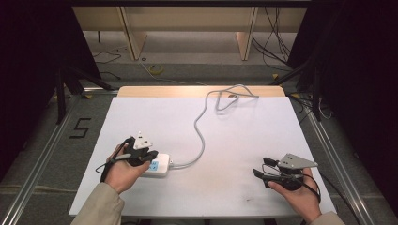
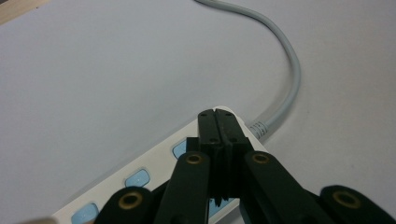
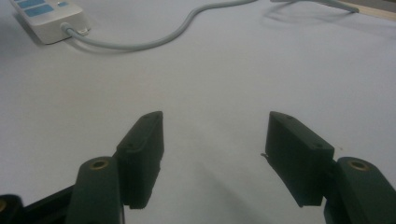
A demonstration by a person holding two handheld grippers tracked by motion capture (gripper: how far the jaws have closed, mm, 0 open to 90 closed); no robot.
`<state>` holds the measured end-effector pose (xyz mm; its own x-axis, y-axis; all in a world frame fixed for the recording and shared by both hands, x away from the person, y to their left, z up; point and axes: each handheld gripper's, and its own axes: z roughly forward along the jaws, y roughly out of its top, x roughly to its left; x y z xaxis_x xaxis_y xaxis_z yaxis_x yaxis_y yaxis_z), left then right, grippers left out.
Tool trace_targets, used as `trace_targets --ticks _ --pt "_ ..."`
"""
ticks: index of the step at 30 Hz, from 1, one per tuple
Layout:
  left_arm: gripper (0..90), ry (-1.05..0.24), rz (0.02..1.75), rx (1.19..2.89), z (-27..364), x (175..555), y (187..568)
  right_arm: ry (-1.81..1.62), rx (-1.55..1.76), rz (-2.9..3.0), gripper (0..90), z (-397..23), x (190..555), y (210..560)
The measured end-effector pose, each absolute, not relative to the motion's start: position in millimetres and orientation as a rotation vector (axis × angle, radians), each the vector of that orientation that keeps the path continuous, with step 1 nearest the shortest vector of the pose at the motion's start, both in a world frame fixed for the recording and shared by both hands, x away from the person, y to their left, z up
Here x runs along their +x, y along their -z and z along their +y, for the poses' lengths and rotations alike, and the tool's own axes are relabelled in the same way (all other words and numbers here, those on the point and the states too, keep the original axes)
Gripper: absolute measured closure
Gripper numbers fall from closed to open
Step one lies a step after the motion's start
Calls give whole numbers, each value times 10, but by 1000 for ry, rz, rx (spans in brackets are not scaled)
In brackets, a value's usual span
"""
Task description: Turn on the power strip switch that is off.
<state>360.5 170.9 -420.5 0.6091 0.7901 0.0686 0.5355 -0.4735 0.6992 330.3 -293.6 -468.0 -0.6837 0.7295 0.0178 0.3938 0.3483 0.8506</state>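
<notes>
- Step in hand, as judged: pressing a switch on the power strip (image 1: 158, 165) with the shut tip of the left gripper (image 2: 217, 122).
- Left jaws clenched tight together, nothing between them; tip poised over the white top of the strip at its cord end, just past the row of blue switches (image 2: 137, 178).
- Cannot tell whether the tip touches the strip or hangs just above it.
- Best done by coming straight down on the middle of one blue switch, not on the white rim between them; a slanted push may slide the light strip across the white table (image 1: 234, 140).
- Worth keeping clear of the grey cord (image 1: 202, 136), which leaves the strip's end and curls toward the far edge of the table.
- Strip lying flat at the near left of the table, partly under the left hand (image 1: 123, 171).
- Left forearm in from the bottom left, wrist bent so the gripper points down and forward onto the strip.
- Right gripper (image 3: 215, 154) released, jaws wide apart and empty, held low over bare table at the near right, well apart from the strip, pointing toward it.
- Right hand (image 1: 300, 194) could steady the strip if it shifts.
</notes>
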Motion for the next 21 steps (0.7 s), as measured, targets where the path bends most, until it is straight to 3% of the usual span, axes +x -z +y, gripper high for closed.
trace_targets --ticks 21 --pt "898 -532 1080 2175 1835 3633 4170 -1268 991 2250 381 -2934 3303 4681"
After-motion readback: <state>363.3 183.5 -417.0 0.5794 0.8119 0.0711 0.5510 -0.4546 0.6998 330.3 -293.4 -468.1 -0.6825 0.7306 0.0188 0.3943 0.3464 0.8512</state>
